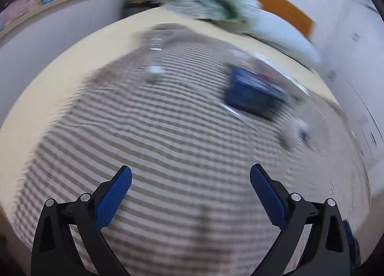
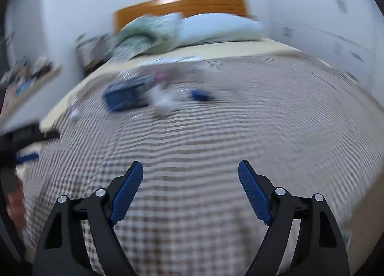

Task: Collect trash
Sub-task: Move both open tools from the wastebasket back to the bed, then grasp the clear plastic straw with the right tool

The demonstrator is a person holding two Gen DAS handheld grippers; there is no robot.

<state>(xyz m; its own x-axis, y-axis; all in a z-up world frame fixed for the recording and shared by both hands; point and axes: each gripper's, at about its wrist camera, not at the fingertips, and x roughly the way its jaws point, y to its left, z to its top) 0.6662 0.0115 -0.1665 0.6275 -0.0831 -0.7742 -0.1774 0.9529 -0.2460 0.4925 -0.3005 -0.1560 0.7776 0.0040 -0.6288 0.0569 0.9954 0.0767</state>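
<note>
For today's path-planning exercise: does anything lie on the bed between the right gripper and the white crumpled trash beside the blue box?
Nothing visible does. Only bare checked blanket lies between the open right gripper and the white crumpled trash; blur hides small items.

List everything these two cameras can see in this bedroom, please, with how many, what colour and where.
Blanket: one, brown and white check, spread over the bed.
Blue box-like thing: one, on the blanket mid-bed; too blurred to identify.
Small blue item: one, right of the pale litter.
Pale crumpled litter: one blurred whitish heap, beside the blue box-like thing.
Small white scrap: one, alone on the blanket, left of the blue box-like thing.
Pillow: one, light blue, at the headboard.
Green bedding: one bundle, left of the pillow.
Headboard: one, orange wood.
Shelf: one, pale wood, cluttered, on the left wall.
Left gripper: black, blue pads, open, empty.
Right gripper: same, open, empty.
</note>
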